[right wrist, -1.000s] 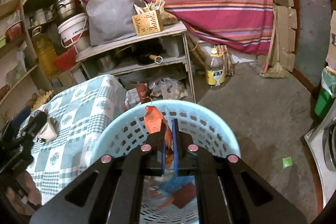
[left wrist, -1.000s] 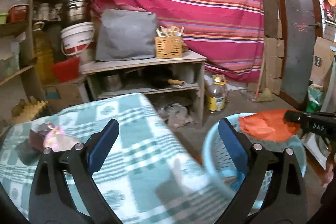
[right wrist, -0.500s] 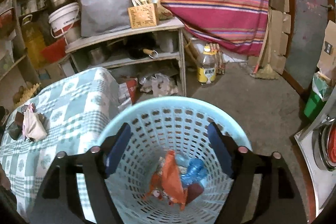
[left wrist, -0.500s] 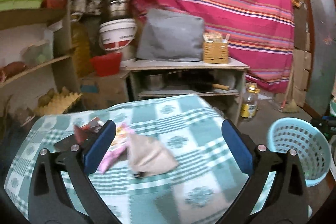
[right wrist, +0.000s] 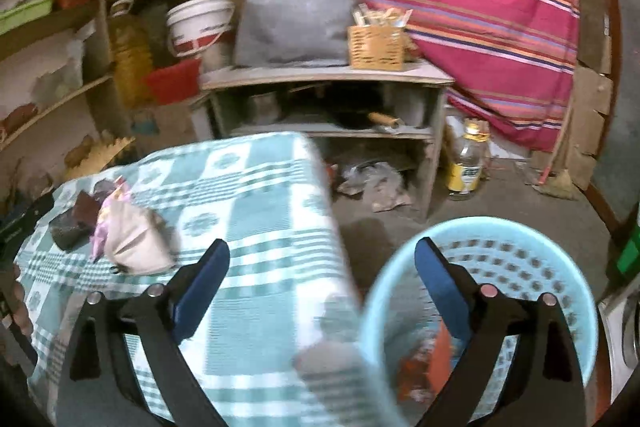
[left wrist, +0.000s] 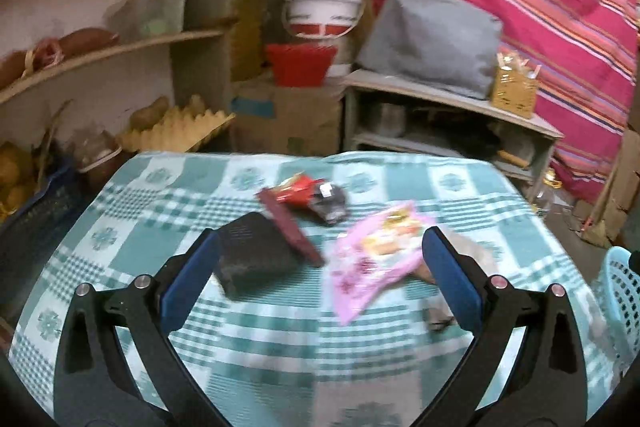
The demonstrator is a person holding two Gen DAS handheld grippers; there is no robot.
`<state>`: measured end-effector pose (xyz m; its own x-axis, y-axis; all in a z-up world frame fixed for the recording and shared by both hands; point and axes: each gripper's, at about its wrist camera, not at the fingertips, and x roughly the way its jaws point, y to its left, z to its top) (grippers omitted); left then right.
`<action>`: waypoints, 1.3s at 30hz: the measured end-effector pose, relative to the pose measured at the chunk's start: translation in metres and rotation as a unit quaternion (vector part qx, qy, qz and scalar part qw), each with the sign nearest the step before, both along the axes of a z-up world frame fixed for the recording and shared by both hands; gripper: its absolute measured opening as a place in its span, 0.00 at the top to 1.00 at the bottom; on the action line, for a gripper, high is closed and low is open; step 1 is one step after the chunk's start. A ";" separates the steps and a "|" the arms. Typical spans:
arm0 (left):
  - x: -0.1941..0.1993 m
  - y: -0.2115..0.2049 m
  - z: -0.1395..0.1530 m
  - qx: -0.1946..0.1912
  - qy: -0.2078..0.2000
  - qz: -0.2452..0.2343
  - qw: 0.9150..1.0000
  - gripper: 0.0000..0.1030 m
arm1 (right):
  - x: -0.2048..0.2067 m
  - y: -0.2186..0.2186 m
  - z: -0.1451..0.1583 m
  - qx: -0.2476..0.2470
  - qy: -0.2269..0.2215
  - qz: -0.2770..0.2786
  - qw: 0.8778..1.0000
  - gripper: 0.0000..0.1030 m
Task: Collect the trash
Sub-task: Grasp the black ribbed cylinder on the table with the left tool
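Trash lies on the green checked table (left wrist: pixel 280 339): a pink wrapper (left wrist: pixel 374 259), a black box (left wrist: pixel 254 255), a dark red strip (left wrist: pixel 290 225), a red wrapper (left wrist: pixel 294 189) and a dark packet (left wrist: pixel 330 205). My left gripper (left wrist: pixel 318 281) is open and empty, low over the table, with the black box and pink wrapper between its fingers in view. My right gripper (right wrist: pixel 320 291) is open and empty, straddling the table edge and the light blue basket (right wrist: pixel 516 255). The basket holds orange and red trash (right wrist: pixel 424 363). A beige bag (right wrist: pixel 134 241) lies by the pink wrapper (right wrist: pixel 105 223).
A grey shelf unit (right wrist: pixel 328 79) with a grey cushion and wicker box stands behind the table. An oil bottle (right wrist: pixel 466 159) and broom stand on the floor by the striped cloth. Wooden shelves (left wrist: pixel 104 51) with an egg tray are at left. The basket edge shows at the right of the left wrist view (left wrist: pixel 618 291).
My right gripper opened and dropped the orange trash into the basket, then swung left toward the table. My left gripper swung left from the basket to over the table trash.
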<state>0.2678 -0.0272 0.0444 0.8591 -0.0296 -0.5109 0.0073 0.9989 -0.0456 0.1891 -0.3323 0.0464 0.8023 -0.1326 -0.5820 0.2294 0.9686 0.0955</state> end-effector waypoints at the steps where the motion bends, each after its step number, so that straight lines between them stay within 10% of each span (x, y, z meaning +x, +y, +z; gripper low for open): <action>1: 0.003 0.003 -0.002 0.002 0.004 0.003 1.000 0.05 | 0.003 0.005 -0.002 0.000 0.002 0.004 1.000 0.11; 39: 0.089 0.030 -0.065 0.049 0.130 0.059 0.989 0.07 | 0.095 0.064 -0.048 0.027 0.052 0.059 0.997 0.10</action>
